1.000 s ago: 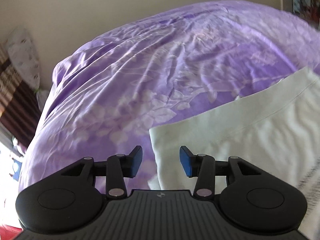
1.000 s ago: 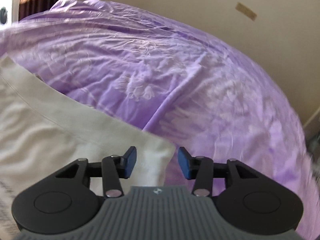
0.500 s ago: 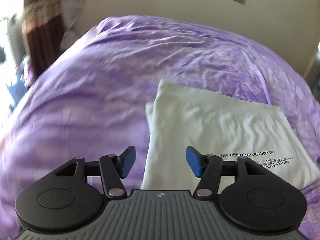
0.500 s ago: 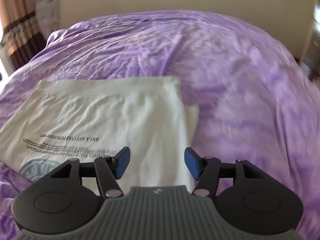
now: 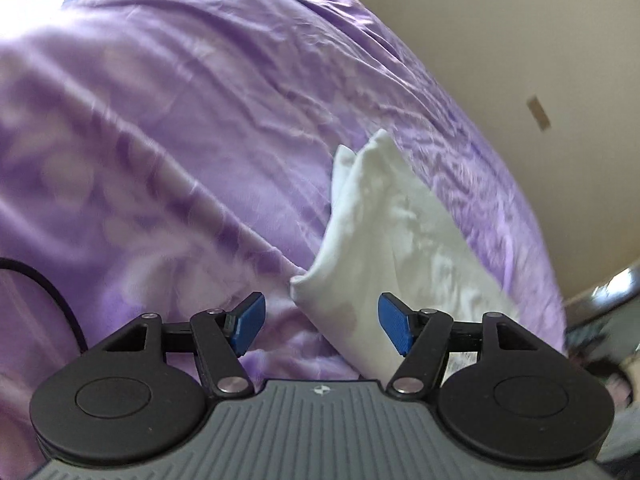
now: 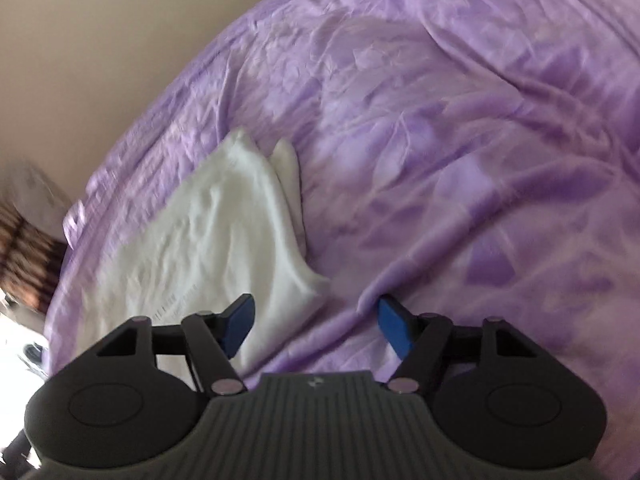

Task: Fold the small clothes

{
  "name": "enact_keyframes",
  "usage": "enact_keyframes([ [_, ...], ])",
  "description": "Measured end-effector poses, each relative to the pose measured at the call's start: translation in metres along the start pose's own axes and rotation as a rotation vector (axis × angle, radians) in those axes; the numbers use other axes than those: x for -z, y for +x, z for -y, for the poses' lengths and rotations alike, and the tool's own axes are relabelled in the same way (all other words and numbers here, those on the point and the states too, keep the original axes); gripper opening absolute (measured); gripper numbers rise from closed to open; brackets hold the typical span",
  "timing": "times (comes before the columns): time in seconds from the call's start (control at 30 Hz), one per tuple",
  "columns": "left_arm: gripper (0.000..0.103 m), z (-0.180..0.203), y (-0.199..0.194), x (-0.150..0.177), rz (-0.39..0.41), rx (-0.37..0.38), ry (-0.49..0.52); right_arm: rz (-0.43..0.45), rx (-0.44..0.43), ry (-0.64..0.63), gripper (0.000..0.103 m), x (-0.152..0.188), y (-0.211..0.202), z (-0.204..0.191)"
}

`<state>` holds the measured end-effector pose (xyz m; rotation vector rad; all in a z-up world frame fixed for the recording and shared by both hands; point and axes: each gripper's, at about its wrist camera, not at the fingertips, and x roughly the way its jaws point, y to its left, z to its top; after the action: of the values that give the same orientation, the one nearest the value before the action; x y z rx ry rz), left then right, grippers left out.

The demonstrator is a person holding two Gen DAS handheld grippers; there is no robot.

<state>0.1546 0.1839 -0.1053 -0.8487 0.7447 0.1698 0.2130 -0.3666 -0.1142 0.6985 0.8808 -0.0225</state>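
Observation:
A folded white garment (image 5: 392,240) with black print lies flat on the purple bedsheet (image 5: 160,140). In the left wrist view its near left corner sits between the fingers of my left gripper (image 5: 322,326), which is open and empty. In the right wrist view the garment (image 6: 208,236) lies left of centre, and its near right corner sits just ahead of my right gripper (image 6: 316,326), open and empty. A second layer of cloth (image 6: 290,172) peeks out along the garment's right edge.
The purple floral sheet (image 6: 440,120) covers the whole bed, with a beige wall (image 5: 520,40) behind. A black cable (image 5: 48,292) crosses the sheet at the left. A dark patterned curtain (image 6: 24,248) hangs at the far left of the right wrist view.
Both grippers have swung outward and tilted, left to the garment's left side, right to its right side. Both jaws have opened wider. The garment has not moved.

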Motion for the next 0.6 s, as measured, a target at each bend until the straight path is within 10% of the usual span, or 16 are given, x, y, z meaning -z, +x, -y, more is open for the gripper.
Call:
enact_keyframes([
  [0.13,0.053,-0.015,0.009,0.001,0.017,0.016,-0.06,0.005,-0.108,0.071,0.055,-0.003,0.015,0.009],
  [0.33,0.012,-0.016,-0.001,0.0,0.109,0.075,-0.058,0.004,-0.168,0.193,0.012,-0.004,0.028,0.026],
  [0.6,0.009,0.016,-0.018,0.0,0.15,-0.048,0.127,0.156,-0.178,0.048,0.006,-0.006,-0.005,-0.002],
])
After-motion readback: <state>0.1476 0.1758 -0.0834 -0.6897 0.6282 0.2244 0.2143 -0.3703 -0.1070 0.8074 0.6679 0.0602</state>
